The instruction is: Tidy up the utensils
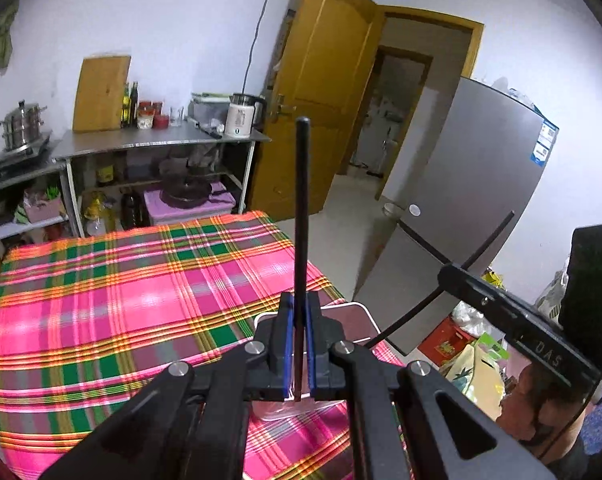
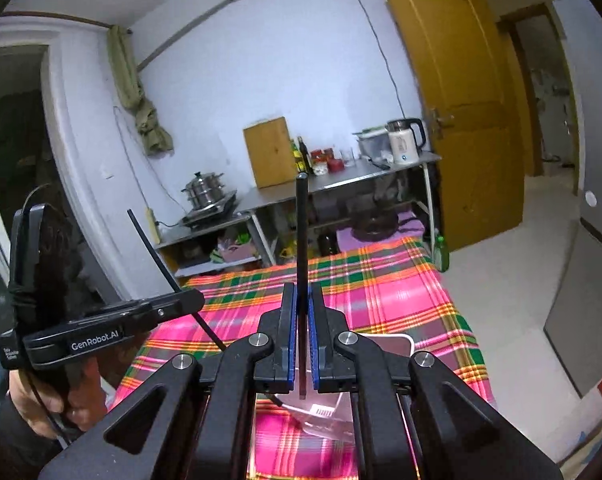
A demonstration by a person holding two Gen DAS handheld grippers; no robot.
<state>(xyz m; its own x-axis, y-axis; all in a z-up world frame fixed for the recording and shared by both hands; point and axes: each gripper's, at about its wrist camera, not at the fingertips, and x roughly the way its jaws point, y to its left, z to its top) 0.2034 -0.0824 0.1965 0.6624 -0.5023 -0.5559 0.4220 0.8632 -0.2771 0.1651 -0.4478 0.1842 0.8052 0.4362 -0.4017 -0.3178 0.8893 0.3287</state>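
Left gripper [image 1: 297, 344], right gripper [image 2: 301, 340]: you pinch one black chopstick [image 1: 302, 216] each, upright, above the table's near edge [image 1: 181, 360], ready for pairing.

Plaid cloth [image 1: 101, 300] covered the table. Steel counter [image 1: 161, 142] against the far wall held a steamer pot [image 1: 21, 124], cutting board [image 1: 101, 92], jars [image 1: 149, 114] and kettle [image 1: 241, 116]. Wooden door [image 1: 321, 88] stood open; fridge [image 1: 473, 208] to its right.

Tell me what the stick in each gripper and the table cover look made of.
Each chopstick looks like matte black plastic or lacquered wood: thin, straight, no shine; which one is unclear. The tablecloth looks like glossy woven or coated plaid fabric, with pale glare patches.
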